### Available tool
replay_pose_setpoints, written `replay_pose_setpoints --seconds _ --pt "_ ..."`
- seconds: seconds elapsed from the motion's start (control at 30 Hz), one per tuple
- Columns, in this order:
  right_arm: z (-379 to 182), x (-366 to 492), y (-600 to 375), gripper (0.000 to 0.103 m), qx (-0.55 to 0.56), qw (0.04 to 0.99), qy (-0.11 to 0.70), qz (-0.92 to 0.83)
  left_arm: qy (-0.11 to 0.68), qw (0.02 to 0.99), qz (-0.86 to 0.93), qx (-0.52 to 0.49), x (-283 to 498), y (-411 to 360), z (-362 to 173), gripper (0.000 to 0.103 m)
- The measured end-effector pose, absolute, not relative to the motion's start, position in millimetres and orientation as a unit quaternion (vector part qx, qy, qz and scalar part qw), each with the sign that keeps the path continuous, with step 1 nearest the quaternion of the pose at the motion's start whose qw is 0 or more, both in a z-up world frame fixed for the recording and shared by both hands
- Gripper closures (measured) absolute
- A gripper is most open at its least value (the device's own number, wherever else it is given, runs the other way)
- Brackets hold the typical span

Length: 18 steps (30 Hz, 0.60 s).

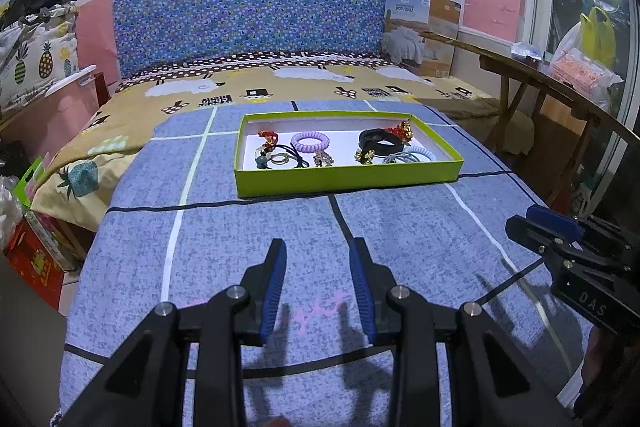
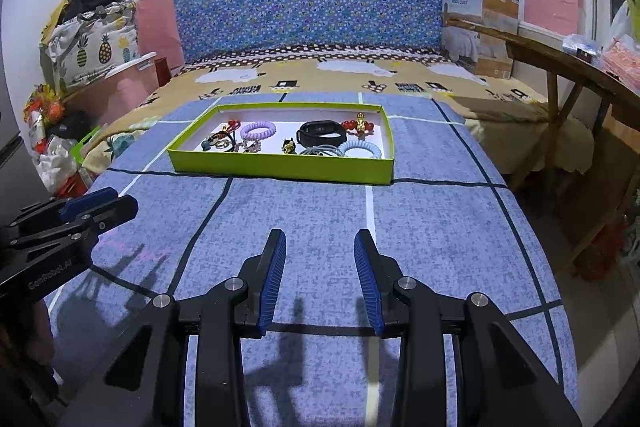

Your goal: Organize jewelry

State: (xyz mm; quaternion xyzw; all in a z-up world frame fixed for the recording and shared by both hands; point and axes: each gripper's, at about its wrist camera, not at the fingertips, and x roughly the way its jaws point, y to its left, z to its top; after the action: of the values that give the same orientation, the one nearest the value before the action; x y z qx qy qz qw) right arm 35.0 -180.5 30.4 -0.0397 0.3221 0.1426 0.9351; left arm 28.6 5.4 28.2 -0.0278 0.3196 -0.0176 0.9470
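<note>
Both grippers hover low over the blue checked blanket [image 1: 400, 227] on the bed, nothing in either. Left gripper [image 1: 318, 267]: fingers spread apart, blue pads facing each other. Right gripper [image 2: 320, 259]: fingers spread likewise; from the left cam it shows at the right edge, side-on. Well ahead of both, a lime-green tray [image 2: 280, 169] sits flat on the blanket w/ the jewelry inside: purple coil band [image 2: 259, 129] left of centre, black wristband [image 2: 321, 132] right of centre, pale blue coil band [image 2: 362, 149] by the front right corner, red bead bracelet w/ gold charm [image 2: 359, 125] at back right, small gold piece [image 2: 289, 146] near the middle, tangle of dark cords, beads & rings [image 2: 220, 143] at the left end.
</note>
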Motion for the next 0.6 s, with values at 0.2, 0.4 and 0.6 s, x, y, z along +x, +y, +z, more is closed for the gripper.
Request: replay_pose_setpoints --seconds 0.2,0.4,0.6 --pt "27.9 32.4 -178.4 0.066 -0.045 0.937 0.317 0.142 0.317 0.948 -0.015 -0.028 26.5 5.9 23.7 0.069" --pt "25.5 34.6 -178.2 0.066 -0.043 0.935 0.323 0.143 0.318 0.948 -0.014 -0.028 26.7 5.2 21.8 0.069" --pt "24.9 34.9 -178.3 0.066 -0.044 0.935 0.323 0.143 0.317 0.948 -0.009 -0.023 26.1 4.1 20.9 0.069"
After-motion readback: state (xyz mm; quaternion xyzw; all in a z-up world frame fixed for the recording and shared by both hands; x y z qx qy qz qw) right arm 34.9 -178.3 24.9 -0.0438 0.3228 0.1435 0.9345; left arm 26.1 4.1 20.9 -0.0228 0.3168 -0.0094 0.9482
